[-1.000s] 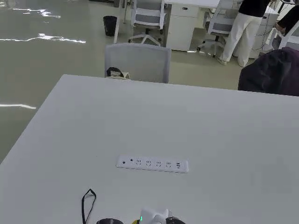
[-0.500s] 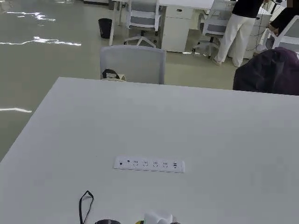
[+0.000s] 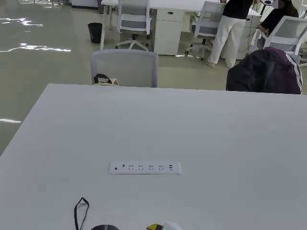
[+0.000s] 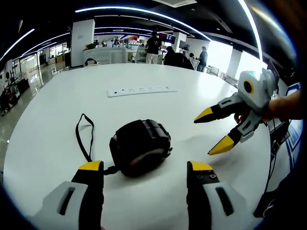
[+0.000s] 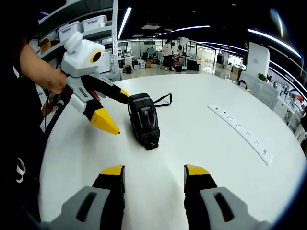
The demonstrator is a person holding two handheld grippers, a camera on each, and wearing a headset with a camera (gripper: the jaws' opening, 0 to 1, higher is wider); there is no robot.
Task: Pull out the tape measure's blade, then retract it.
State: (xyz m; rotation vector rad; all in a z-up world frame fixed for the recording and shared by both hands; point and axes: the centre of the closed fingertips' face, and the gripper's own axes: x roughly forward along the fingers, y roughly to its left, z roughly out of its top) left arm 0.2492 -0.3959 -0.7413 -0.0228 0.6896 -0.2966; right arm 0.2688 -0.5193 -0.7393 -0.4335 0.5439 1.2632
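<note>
A black tape measure (image 4: 140, 146) lies on the white table (image 4: 57, 100), its blade wound in and its black wrist strap (image 4: 85, 136) trailing to the left. My left gripper (image 4: 145, 167) stands open just short of it, one yellow-tipped jaw on each side. My right gripper (image 4: 218, 132) hovers open to the case's right, apart from it. In the right gripper view the tape measure (image 5: 144, 120) lies ahead of my open right gripper (image 5: 154, 170), and the left gripper (image 5: 115, 108) is beside the case. The strap (image 3: 79, 213) and case top (image 3: 104, 227) touch the head view's bottom edge.
A white power strip (image 3: 145, 168) lies flat mid-table, beyond the tape measure. A grey chair (image 3: 124, 67) stands at the far edge and a dark jacket on a chair (image 3: 266, 72) at the back right. A person (image 3: 230, 28) stands in the background.
The head camera has shifted, so the table scene sits further left and the gripper's top lower at the bottom edge. The tape measure and strap have not visibly moved.
</note>
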